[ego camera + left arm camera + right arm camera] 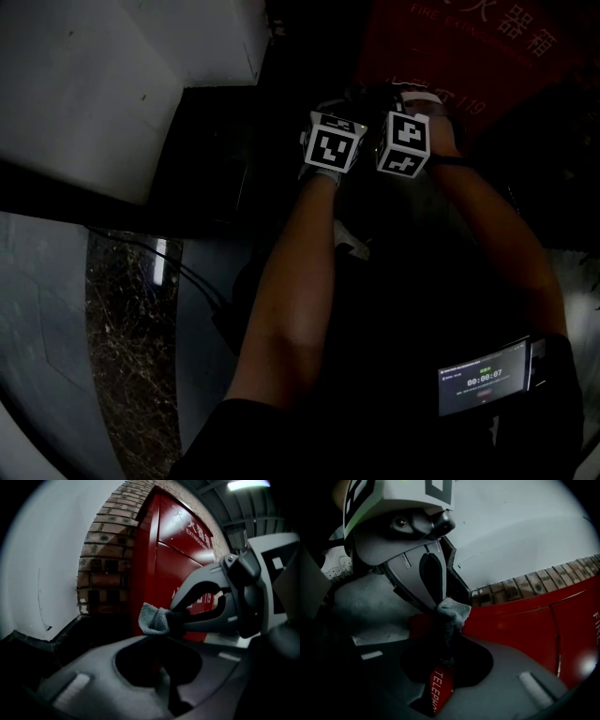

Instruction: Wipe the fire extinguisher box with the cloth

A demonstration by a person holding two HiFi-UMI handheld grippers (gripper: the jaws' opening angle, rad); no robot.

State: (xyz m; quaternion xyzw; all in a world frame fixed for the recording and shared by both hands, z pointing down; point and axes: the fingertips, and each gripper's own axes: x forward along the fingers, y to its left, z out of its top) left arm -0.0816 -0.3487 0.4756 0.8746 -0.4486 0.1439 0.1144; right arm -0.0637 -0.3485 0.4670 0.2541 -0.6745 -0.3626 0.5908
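Left tongs point(440, 603) and right tongs point(180, 619) are clamped on the cloth point(152, 619), apparently being readied. Pressing it onto the fire extinguisher box point(164, 559) is needed next.

One fire extinguisher box point(178, 550), one cloth point(152, 619), two claws, left claw point(439, 603), right claw point(180, 620), one screen point(483, 377)

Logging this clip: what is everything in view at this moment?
fire extinguisher box: one, red, against the bricks
cloth: one, grey, pinched in front of the box
brick wall: one, brown, left of the box
white wall: one, left of the bricks
screen: one, lit, head view's lower right
shoe: one, white, below the grippers
left gripper: one, grey, shut on the cloth
right gripper: one, grey, shut on the cloth
forearms: two, reaching toward the box
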